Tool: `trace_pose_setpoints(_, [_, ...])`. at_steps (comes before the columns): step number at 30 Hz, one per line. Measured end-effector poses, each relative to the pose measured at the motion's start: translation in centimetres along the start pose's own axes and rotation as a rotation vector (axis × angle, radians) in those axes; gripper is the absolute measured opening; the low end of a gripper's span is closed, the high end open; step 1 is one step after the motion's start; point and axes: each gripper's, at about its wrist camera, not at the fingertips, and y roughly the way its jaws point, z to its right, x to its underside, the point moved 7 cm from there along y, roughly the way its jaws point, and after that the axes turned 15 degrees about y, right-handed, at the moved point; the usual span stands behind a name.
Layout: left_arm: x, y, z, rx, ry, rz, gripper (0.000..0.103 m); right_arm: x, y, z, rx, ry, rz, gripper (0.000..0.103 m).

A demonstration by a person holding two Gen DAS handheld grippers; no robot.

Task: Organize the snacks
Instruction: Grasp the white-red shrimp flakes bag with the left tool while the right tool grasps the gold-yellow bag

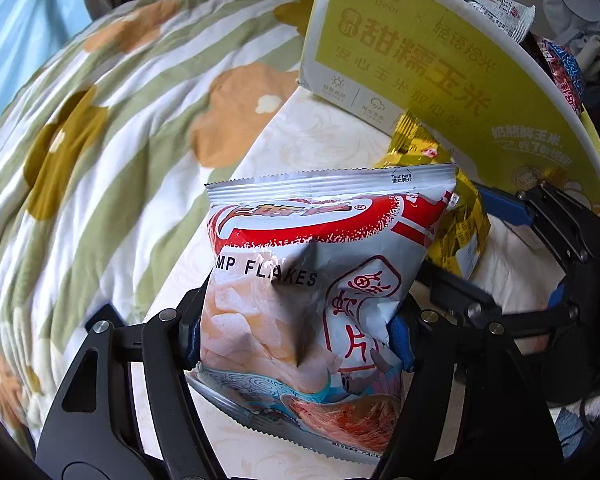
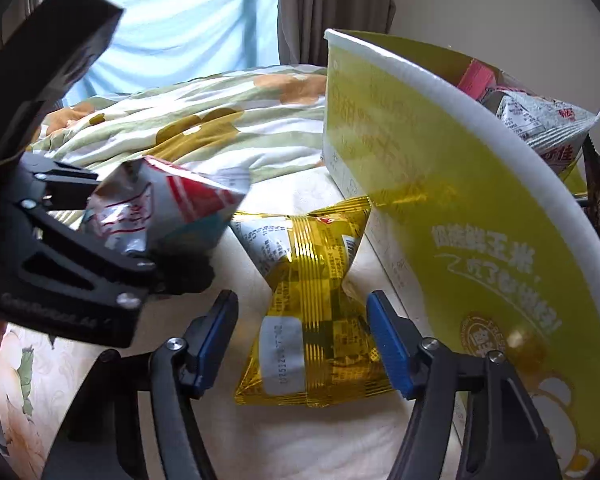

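Left claw [image 1: 300, 340]: blue pads pressed into both sides of the shrimp flakes bag [image 1: 320, 280], bag creased between them, lower edge resting on the cream sheet [image 1: 324, 136] of the bed. Seen from the right wrist too, same bag [image 2: 160, 208] crumpled in the black fingers of that claw [image 2: 148, 256], just left of the yellow snack pack [image 2: 300, 300]. Right claw [image 2: 300, 344]: blue pads [image 2: 392, 348] standing on either side of the yellow snack pack, right pad at the pack's edge, left pad a little clear of it, so not yet squeezing; pack pinched at its middle, lying flat on the sheet, its far corner close against the yellow-green carton [image 2: 460, 208]. Carton standing open on the bed right of both packs, white rim up, several more snack packets [image 2: 540, 124] poking out of its top. From the left wrist, yellow pack [image 1: 456, 216] partly hidden behind the shrimp flakes bag, near the carton [image 1: 420, 64]. Striped green quilt with orange flowers [image 1: 100, 140] bunched up on the bed left of and beyond the packs; blue cloth [image 2: 180, 32] and grey curtain [image 2: 332, 8] at the window beyond.
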Motion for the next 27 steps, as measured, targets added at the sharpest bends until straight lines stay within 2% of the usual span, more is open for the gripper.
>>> trace_pose_setpoints(5, [1.8, -0.7, 0.5, -0.025, -0.037, -0.015, 0.066, 0.1, 0.8, 0.0, -0.008, -0.005, -0.035, 0.058])
trace_pose_setpoints(8, [2.9, -1.1, 1.0, -0.054, -0.065, -0.020, 0.066, 0.1, 1.1, 0.3, -0.018, 0.002, -0.052, 0.052])
trace_pose_setpoints(11, [4.1, -1.5, 1.2, -0.072, -0.128, -0.021, 0.065, 0.2, 1.0, 0.3, -0.018, -0.014, -0.061, 0.043])
trace_pose_setpoints(16, [6.3, -2.3, 1.5, -0.110, -0.234, -0.008, 0.063, 0.6, 0.3, 0.2, -0.038, -0.035, -0.072, 0.041])
trace_pose_setpoints(19, [7.5, -3.3, 1.8, -0.159, -0.283, 0.001, 0.061, 1.0, -1.1, 0.3, -0.049, -0.035, -0.063, 0.039])
trace_pose_setpoints(22, [7.8, -5.2, 2.5, -0.176, -0.327, 0.033, 0.061, 0.8, -2.6, -0.2, -0.076, -0.040, -0.050, 0.038])
trace_pose_setpoints(27, [7.5, -10.1, 3.9, -0.242, -0.391, 0.085, 0.061, -0.2, -6.8, -1.0, -0.151, -0.056, -0.025, 0.037])
